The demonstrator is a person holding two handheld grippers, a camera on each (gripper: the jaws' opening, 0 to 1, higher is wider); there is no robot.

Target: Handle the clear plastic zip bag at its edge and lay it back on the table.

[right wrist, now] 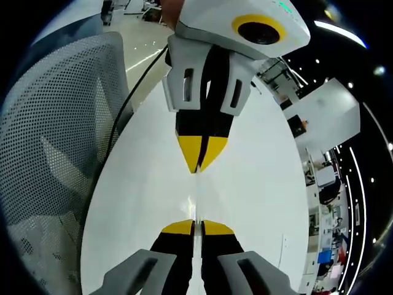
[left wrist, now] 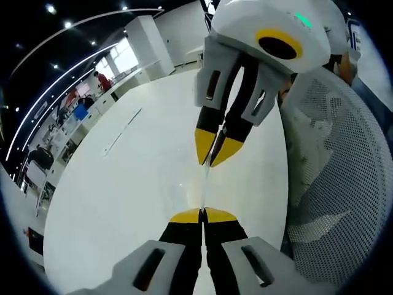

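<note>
Clear plastic zip bag (left wrist: 206, 178) stretched edge-on between two grippers above the white table (left wrist: 123, 184).
Left gripper (left wrist: 202, 214) and right gripper (right wrist: 195, 226) each have yellow-tipped jaws pinched closed on opposite bag edges; a mesh chair (right wrist: 55, 153) stands beside.

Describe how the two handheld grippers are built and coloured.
Both match. The left gripper has black jaws with yellow tips, set in light grey slotted finger housings. The right gripper is the same; seen from the left gripper view, its white body carries a yellow-ringed round lens and a small green light. A black cable trails behind the left gripper.
</note>
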